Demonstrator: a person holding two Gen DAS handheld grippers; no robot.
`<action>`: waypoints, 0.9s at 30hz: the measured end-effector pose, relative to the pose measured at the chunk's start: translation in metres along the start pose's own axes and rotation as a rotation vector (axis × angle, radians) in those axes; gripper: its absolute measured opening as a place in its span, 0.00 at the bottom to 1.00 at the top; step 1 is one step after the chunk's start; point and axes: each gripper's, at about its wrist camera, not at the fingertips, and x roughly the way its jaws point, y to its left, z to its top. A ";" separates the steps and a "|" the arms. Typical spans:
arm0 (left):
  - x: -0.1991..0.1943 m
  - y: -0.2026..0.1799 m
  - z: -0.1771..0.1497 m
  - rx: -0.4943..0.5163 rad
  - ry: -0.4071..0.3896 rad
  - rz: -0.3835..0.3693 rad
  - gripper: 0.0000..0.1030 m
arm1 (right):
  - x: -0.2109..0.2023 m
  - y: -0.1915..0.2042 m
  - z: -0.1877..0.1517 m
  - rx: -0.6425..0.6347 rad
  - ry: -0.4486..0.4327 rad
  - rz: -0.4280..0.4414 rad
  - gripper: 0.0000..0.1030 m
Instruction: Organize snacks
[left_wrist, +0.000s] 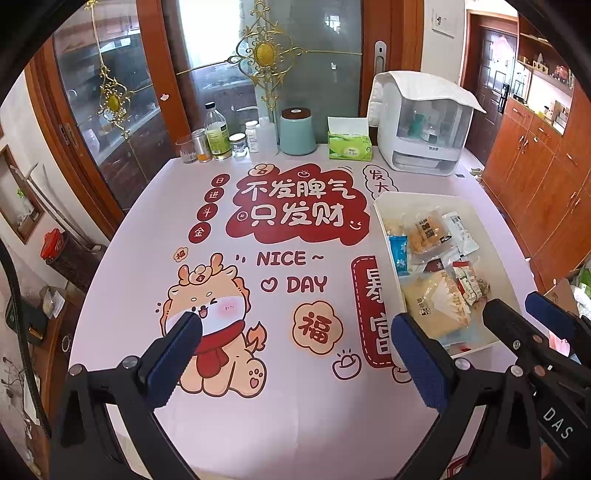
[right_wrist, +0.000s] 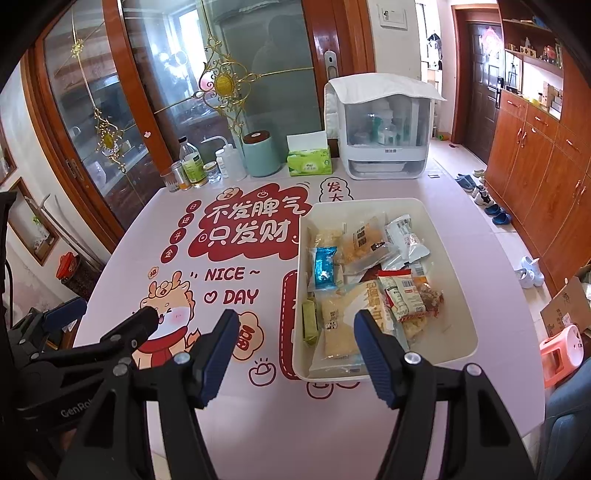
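Now the wrapped snack packets (right_wrist: 369, 280) lie piled inside a white rectangular plastic tray (right_wrist: 454, 258) at the right of the frame on the pink printed tabletop (right_wrist: 258, 406). Both the left gripper (left_wrist: 295, 354) and right gripper (right_wrist: 295, 354) hover with fingers (right_wrist: 218, 354) released, grasping nothing.

Wrapped snacks (right_wrist: 369, 280) heaped in white tray (right_wrist: 458, 258)

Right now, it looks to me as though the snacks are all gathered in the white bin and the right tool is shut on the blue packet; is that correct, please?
Not quite. The snacks are all gathered in the white bin, but the right tool is open and holds nothing. The blue packet lies untouched inside the bin, as the right wrist view shows.
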 end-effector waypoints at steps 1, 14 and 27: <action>0.000 0.001 0.000 0.002 0.000 -0.003 0.99 | 0.000 0.000 0.000 -0.001 -0.001 -0.001 0.63; -0.001 0.002 -0.002 0.015 0.006 -0.014 0.99 | -0.002 0.000 -0.001 0.009 -0.005 -0.009 0.63; -0.002 0.000 -0.005 0.024 0.011 -0.021 0.99 | -0.003 -0.002 -0.003 0.014 -0.004 -0.011 0.63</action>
